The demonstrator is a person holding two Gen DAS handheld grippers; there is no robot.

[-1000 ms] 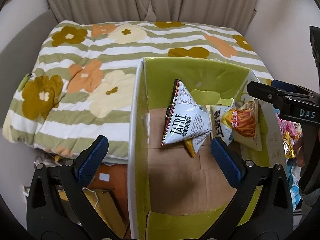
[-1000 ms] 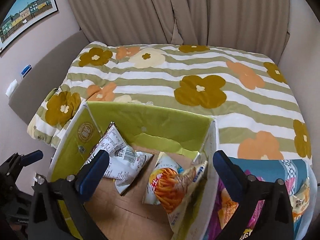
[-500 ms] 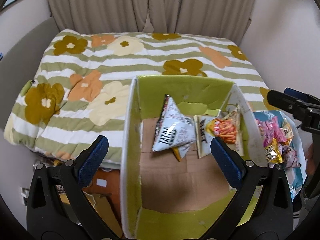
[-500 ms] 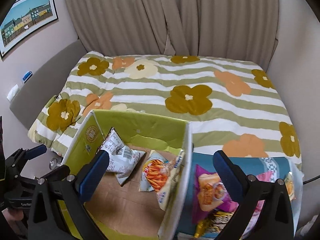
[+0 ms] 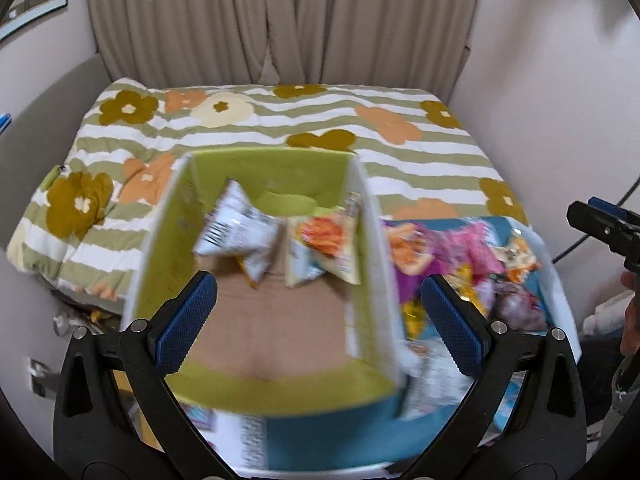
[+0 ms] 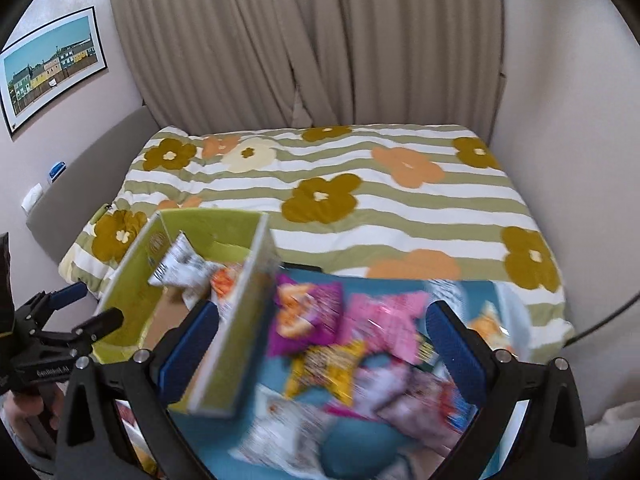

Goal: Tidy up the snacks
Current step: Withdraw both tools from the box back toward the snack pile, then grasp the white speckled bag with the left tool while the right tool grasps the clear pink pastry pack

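Observation:
A green-lined cardboard box stands at the foot of the bed and holds a white snack bag and an orange-printed snack bag. The box also shows in the right wrist view. To its right a blue tray holds several loose snack packs, among them a purple bag and a pink bag. My left gripper is open and empty above the box's near end. My right gripper is open and empty above the tray. Both views are blurred.
A bed with a striped floral quilt fills the space behind the box and tray. Curtains hang behind it. Walls close in on both sides. A framed picture hangs on the left wall.
Both grippers have pulled back and risen. The box looks smaller and lower in both views, and the blue tray of snacks has come into view. Both jaws stay open.

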